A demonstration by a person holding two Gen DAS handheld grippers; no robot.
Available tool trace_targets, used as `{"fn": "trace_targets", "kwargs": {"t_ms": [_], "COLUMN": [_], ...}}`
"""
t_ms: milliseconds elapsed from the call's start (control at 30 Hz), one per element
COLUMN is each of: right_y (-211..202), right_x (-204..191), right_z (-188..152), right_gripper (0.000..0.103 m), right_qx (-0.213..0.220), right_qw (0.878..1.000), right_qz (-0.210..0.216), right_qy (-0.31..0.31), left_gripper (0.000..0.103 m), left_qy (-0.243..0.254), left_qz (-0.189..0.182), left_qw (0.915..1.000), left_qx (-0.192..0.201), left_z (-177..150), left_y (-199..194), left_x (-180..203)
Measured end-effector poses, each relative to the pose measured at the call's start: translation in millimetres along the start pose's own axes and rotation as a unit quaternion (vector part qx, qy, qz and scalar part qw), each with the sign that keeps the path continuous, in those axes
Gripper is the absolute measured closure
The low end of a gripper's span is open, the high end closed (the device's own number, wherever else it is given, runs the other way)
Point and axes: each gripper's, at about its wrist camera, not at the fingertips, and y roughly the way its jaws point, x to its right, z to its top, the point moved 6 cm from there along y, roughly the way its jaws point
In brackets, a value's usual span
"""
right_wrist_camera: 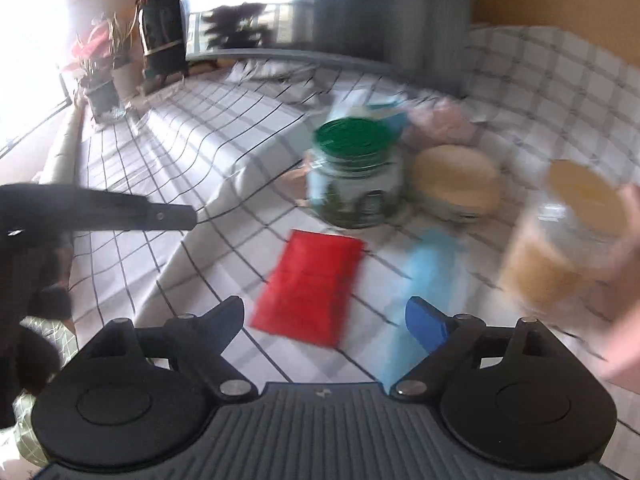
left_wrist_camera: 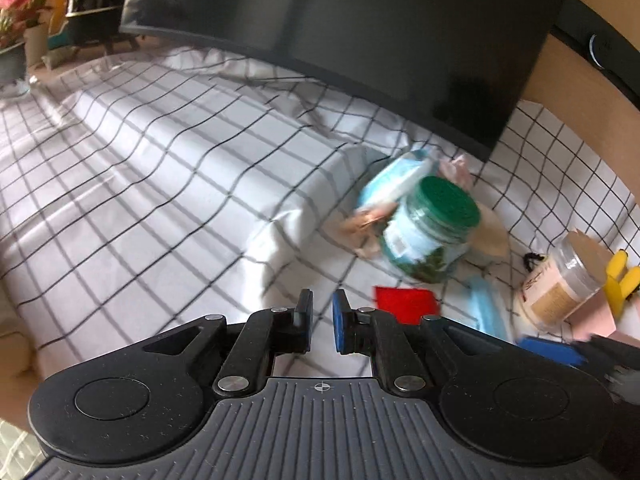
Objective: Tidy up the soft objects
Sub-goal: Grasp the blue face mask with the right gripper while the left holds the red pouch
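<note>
Right claw (right_wrist_camera: pixel 324 320) hangs spread wide and released over the red pouch (right_wrist_camera: pixel 310 286), nothing between its jaws; the pouch lies flat on the checked cloth (right_wrist_camera: pixel 180 152) of the desk, just in front of the green-lidded jar (right_wrist_camera: pixel 356 172). Left claw (left_wrist_camera: pixel 322 320) is clenched nearly shut on nothing, off to the pouch's left. The risk, I'd say: both views are smeared, so a hasty descent could miss the thin pouch and pinch the cloth instead, dragging the jars along; a wide sweep could also clip the green-lidded jar, which stands close behind. Crowding things: a pale blue face mask (right_wrist_camera: pixel 430 256) just beside the pouch, a tan-lidded jar (right_wrist_camera: pixel 560 232) at the right with a bare hand (right_wrist_camera: pixel 628 280) near it, a round wooden lid (right_wrist_camera: pixel 456 180) behind, a dark monitor (left_wrist_camera: pixel 340 32) at the back.
</note>
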Motion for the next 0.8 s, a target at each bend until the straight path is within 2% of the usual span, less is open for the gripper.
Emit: {"fn": "trace_targets", "kwargs": {"t_ms": [33,100,267,300,333,400,500,633,733,800], "right_y": [10.5,24.9,20.2,21.6,24.8,36.7,50.5,47.6,36.2,27.7], "right_x": [-5.9,-12.8,0.9,5.4,9.8,17.7,28.6,18.7,-4.7,-8.6], "right_z": [1.9,7.4,15.2,18.0,21.5,27.5,27.0,9.6,-4.1,-9.0], "right_gripper": [0.022,0.024,0.026,0.040,0.065,0.076,0.080,0.081,0.081,0.081], "right_qx": [-0.009,-0.019,0.008,0.007,0.003,-0.016,-0.032,-0.042,-0.062,-0.069], "right_qw": [1.000,0.999,0.995,0.995,0.994,0.991,0.986,0.987,0.994,0.995], "right_qz": [-0.005,-0.031,-0.091,-0.095,-0.099,-0.123,-0.155,-0.142,-0.068,-0.050], "right_qy": [-0.003,-0.017,-0.034,-0.038,-0.043,-0.058,-0.061,-0.057,-0.054,-0.051], "left_gripper": [0.091,0.091,0.091,0.091,0.091,0.091,0.091,0.091,0.091,0.091], "left_qy": [-0.003,-0.009,-0.020,-0.015,-0.007,0.021,0.039,0.031,0.035,0.061], "left_qz": [-0.003,-0.022,-0.084,-0.100,-0.112,-0.132,-0.133,-0.117,-0.099,-0.080], "left_qw": [1.0000,0.9994,0.9939,0.9917,0.9899,0.9866,0.9860,0.9893,0.9918,0.9926], "left_qx": [-0.005,-0.024,-0.069,-0.079,-0.086,-0.094,-0.092,-0.081,-0.073,-0.069], "left_z": [-0.9,-4.8,-19.1,-21.6,-23.6,-26.6,-27.1,-20.5,-15.1,-14.3], "left_y": [-0.1,2.0,15.1,18.4,20.3,21.5,19.8,17.4,18.1,17.8], "left_x": [-5.4,-14.8,-14.6,-10.1,-5.0,4.8,10.1,1.5,-1.2,3.8]}}
